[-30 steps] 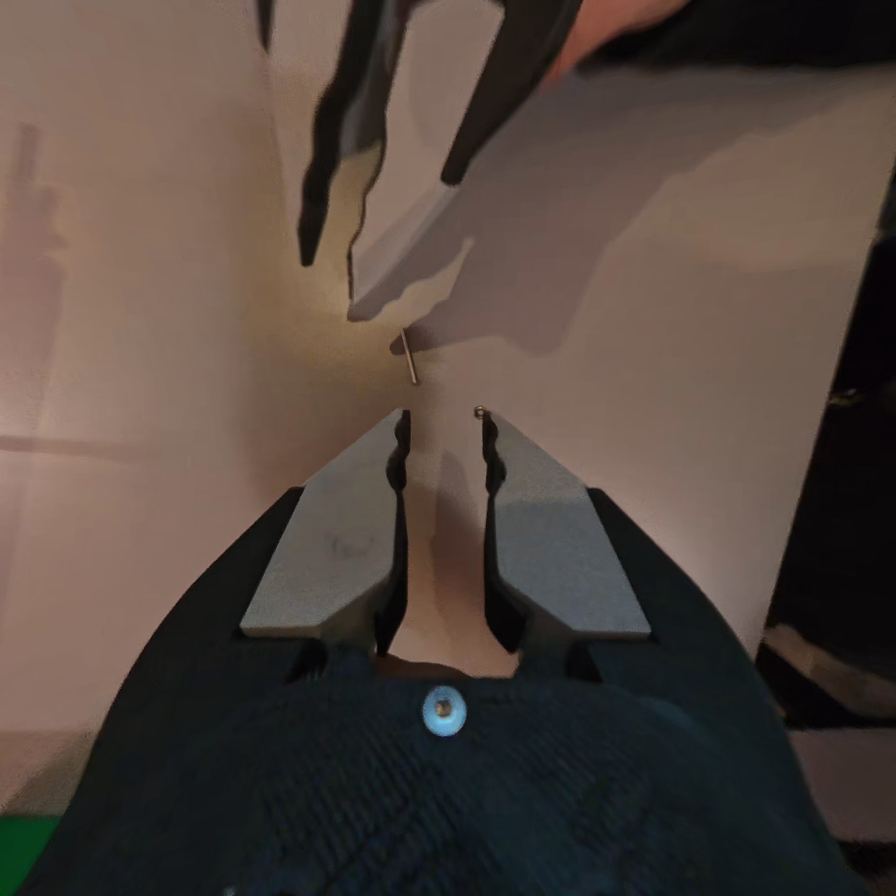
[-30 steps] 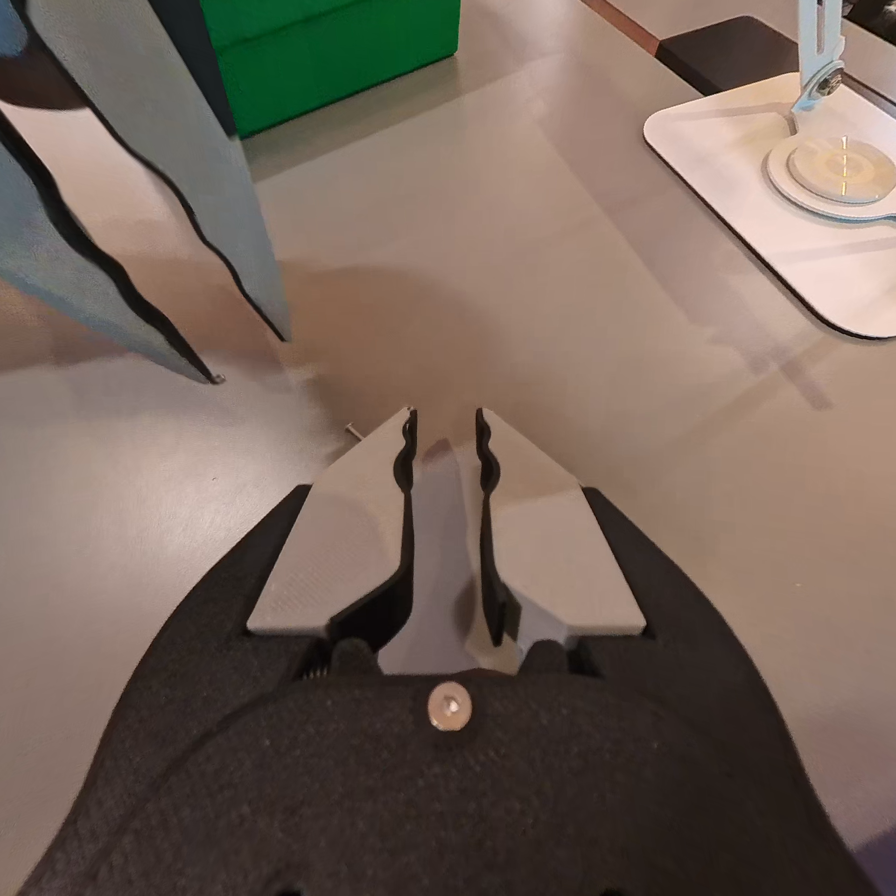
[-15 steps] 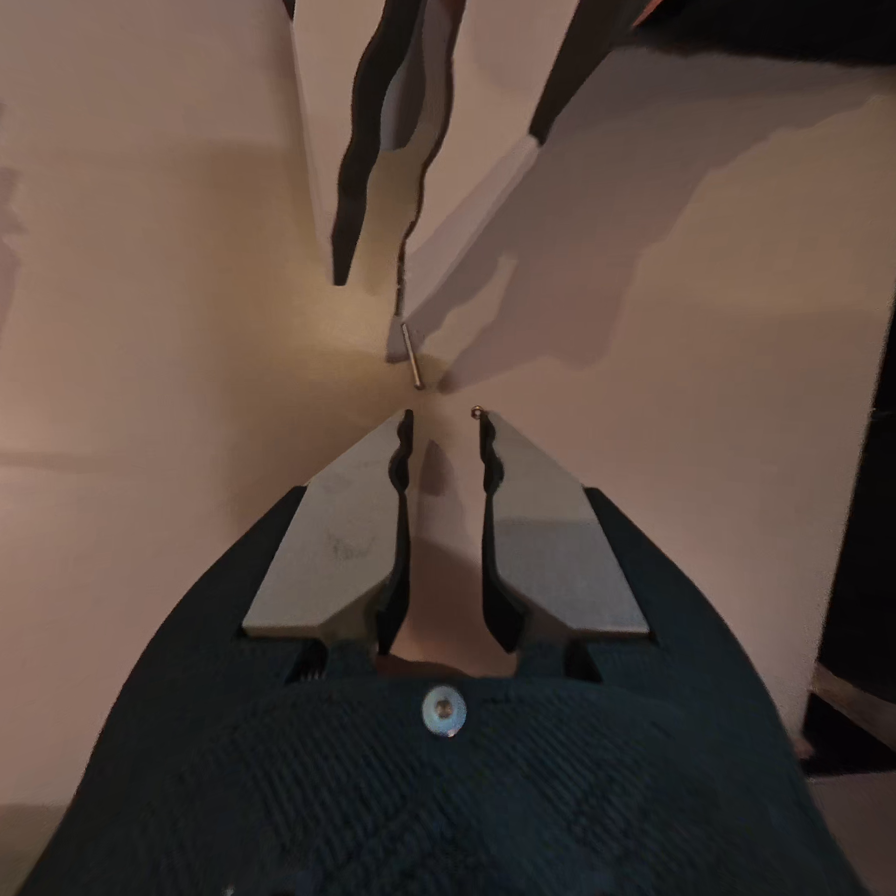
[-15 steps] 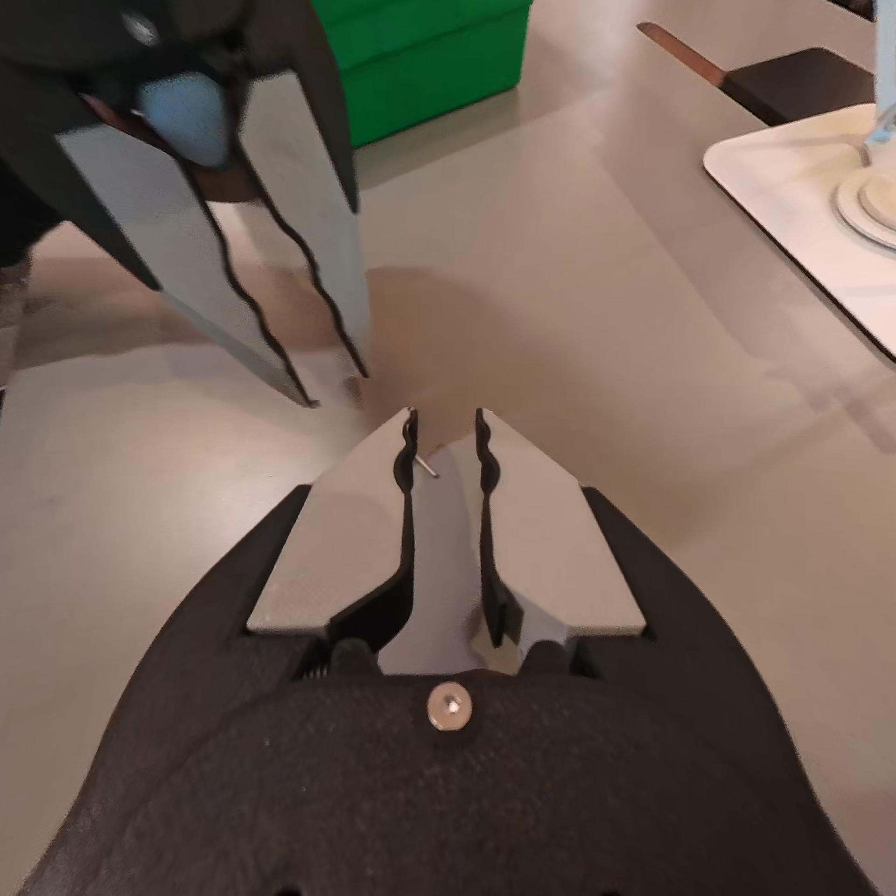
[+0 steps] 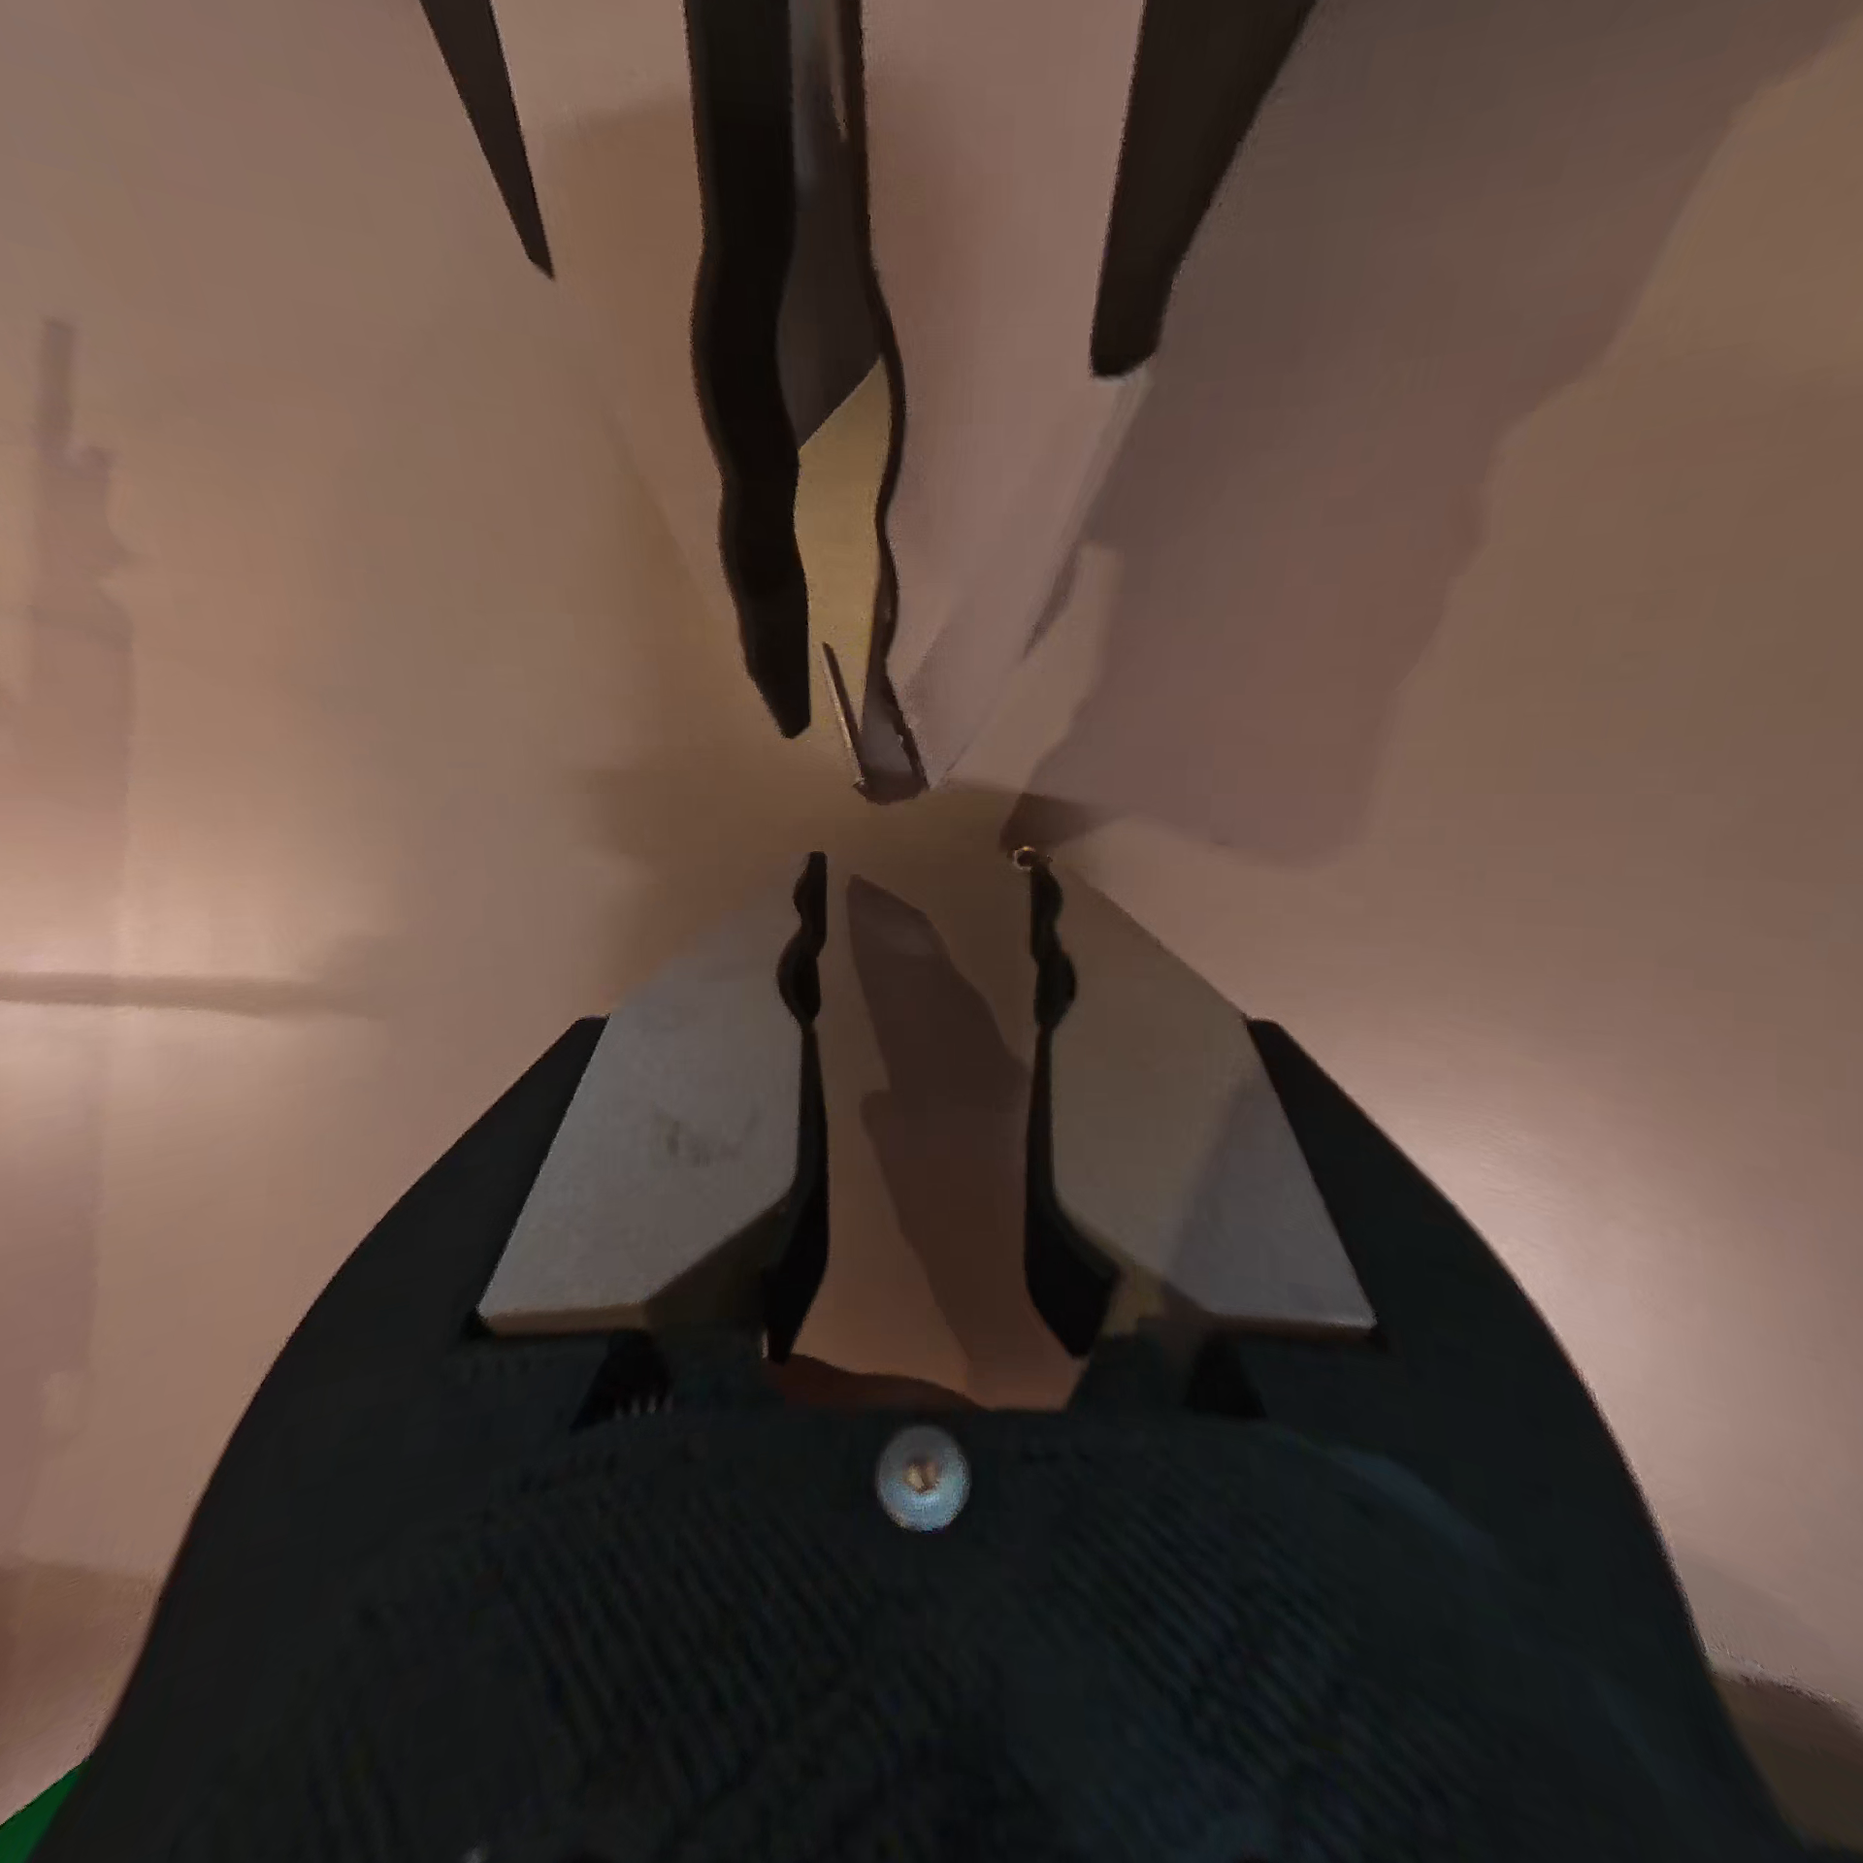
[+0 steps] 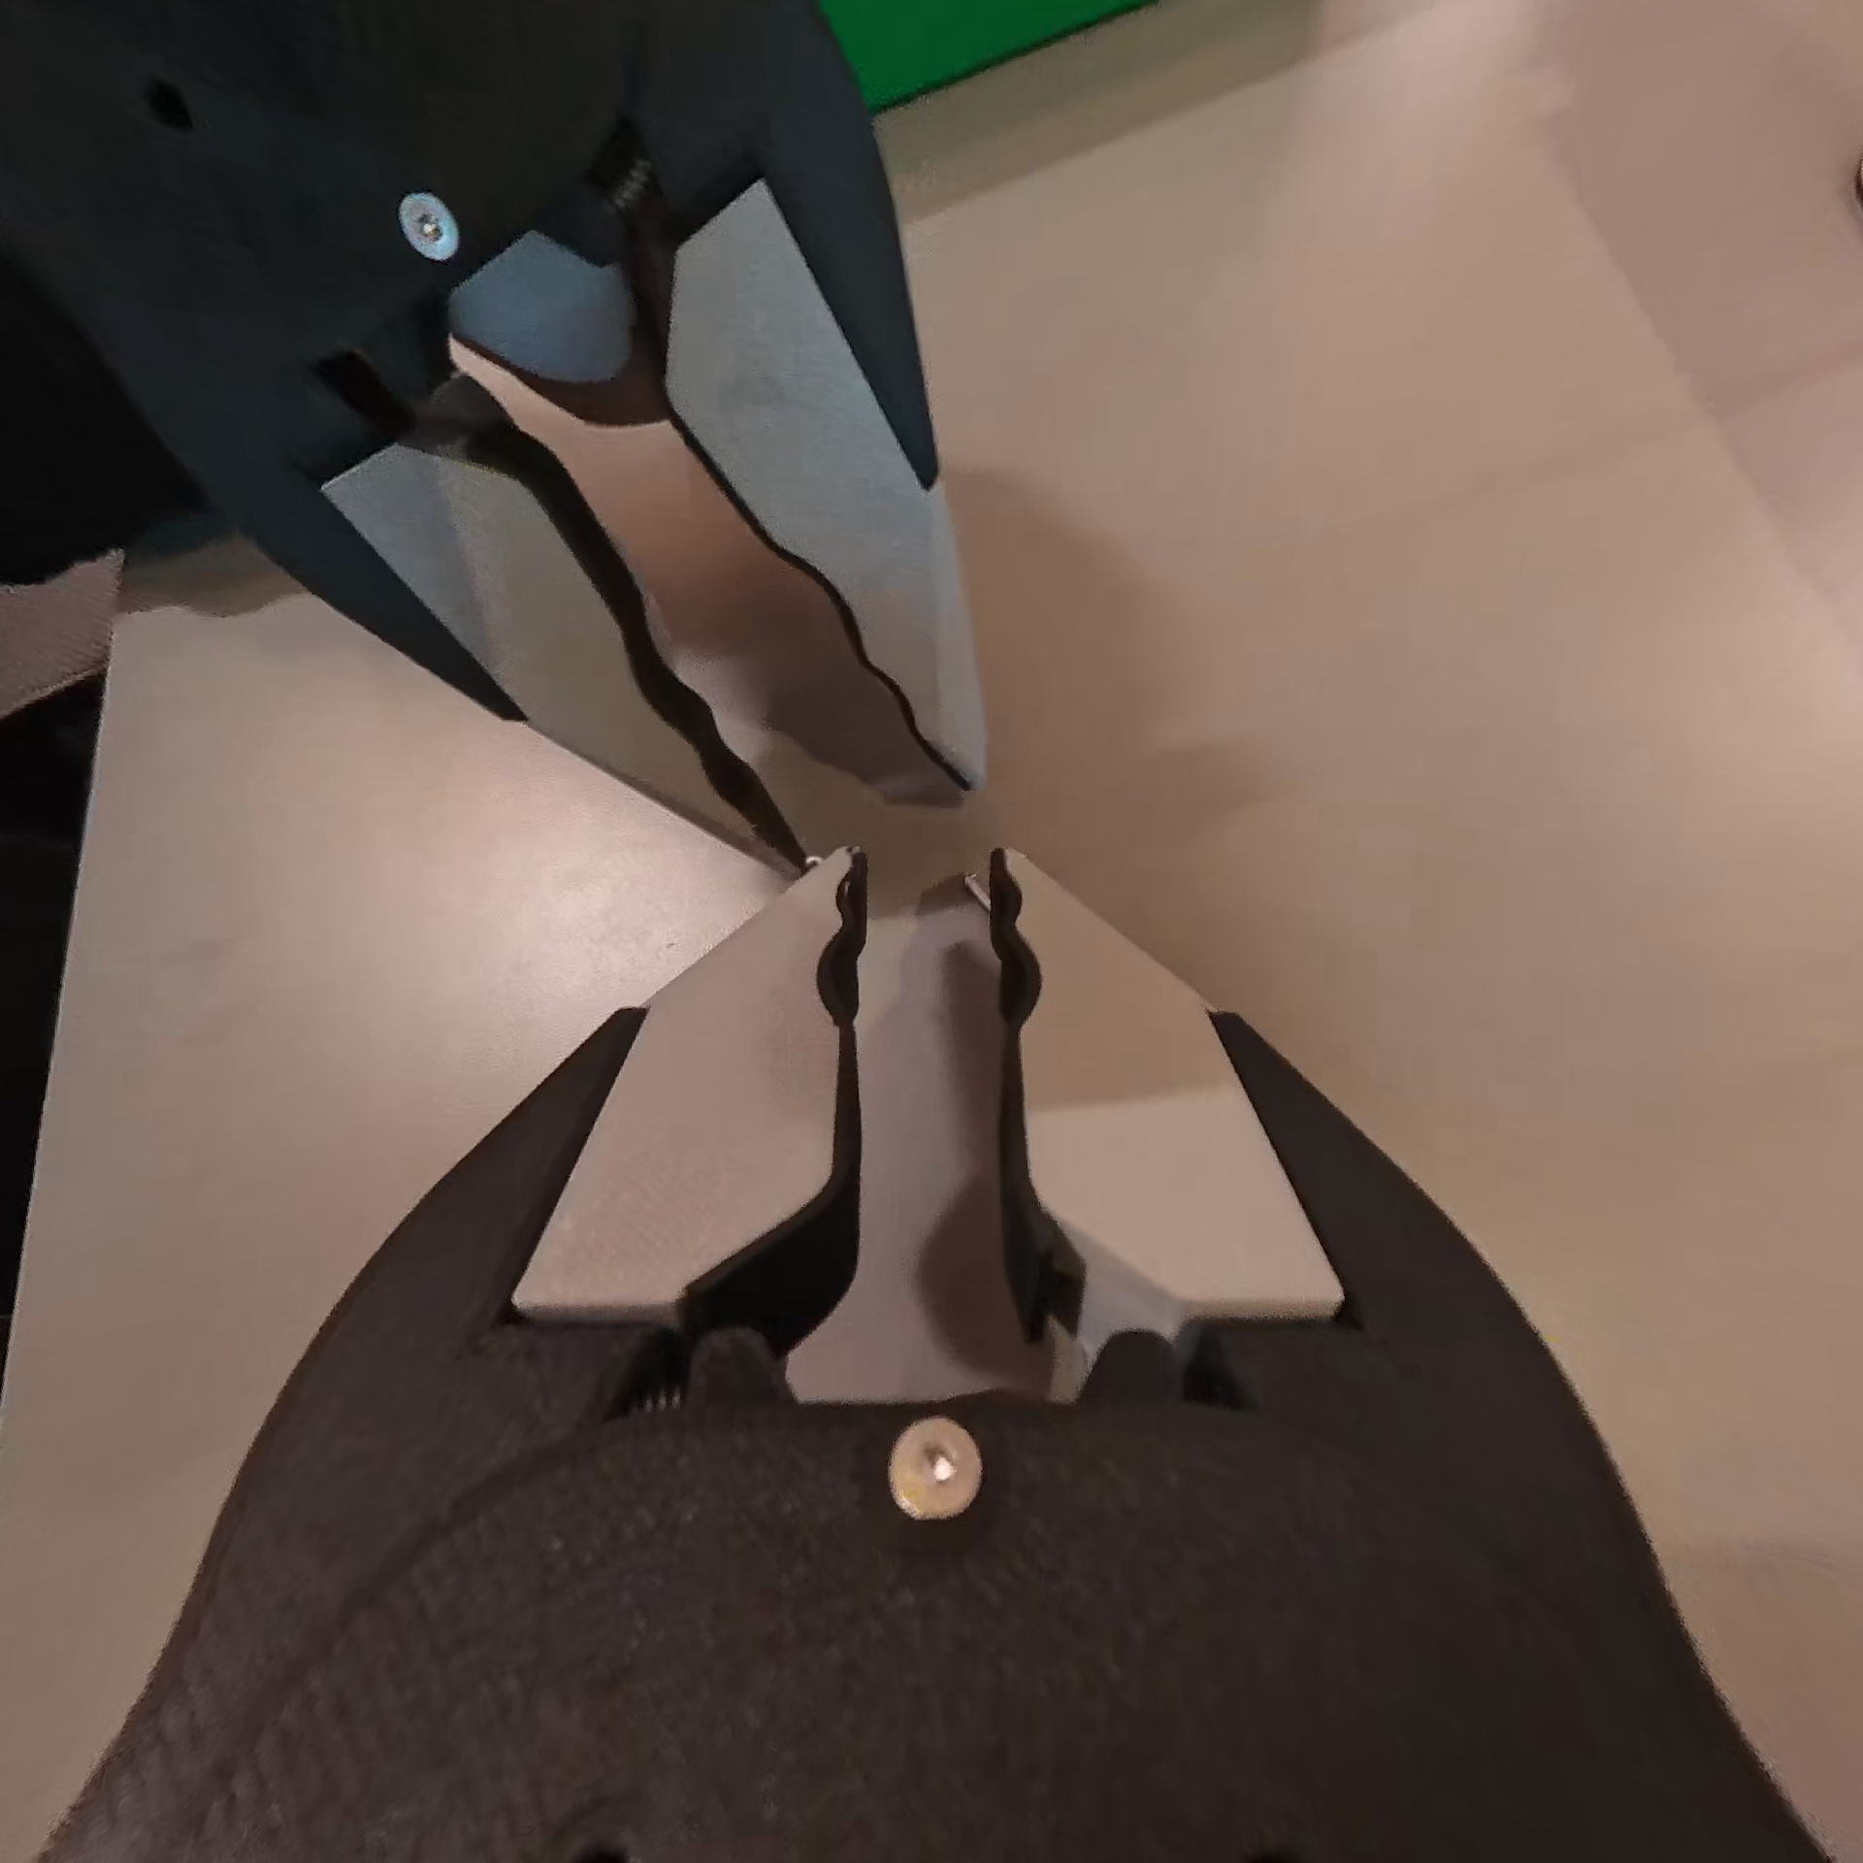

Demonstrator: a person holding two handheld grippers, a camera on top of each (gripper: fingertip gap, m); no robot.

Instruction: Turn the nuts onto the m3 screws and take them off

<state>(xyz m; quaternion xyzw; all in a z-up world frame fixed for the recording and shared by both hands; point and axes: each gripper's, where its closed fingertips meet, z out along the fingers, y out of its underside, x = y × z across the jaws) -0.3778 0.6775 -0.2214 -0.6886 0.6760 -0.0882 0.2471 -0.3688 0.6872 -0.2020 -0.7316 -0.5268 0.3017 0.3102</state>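
Reaching toward each other low over the pale worktop point(image 6: 1411, 605), the two claws meet almost tip to tip, and the step in hand looks like the first pick-up rather than any threading. In the left wrist view the left claw point(image 5: 922, 867) is released, its jaws apart with bare worktop between them, and a tiny nut point(image 5: 1020, 858) sits right at the tip of its right-hand finger; whether it lies on the surface or clings to the tip cannot be told. Just ahead, the right claw point(image 5: 852, 746) comes down from above with its jaws apart, and the thin m3 screw point(image 5: 839, 706) lies slanted between its two fingertips, close to one of them but not yet pinched. The right wrist view agrees: a small bright sliver shows just inside the right-hand fingertip, most likely the end of that screw, and the left claw's finger point(image 6: 746, 796) nearly touches the tip of the other one. A green box point(image 6: 948, 40) stands at the far edge. No nut is on any thread yet, so the task appears barely begun. The next move calls for the right claw to clench squarely across the shank without rolling it away, while the left claw must centre on the nut, a piece small enough to skid or flip at a slight nudge.
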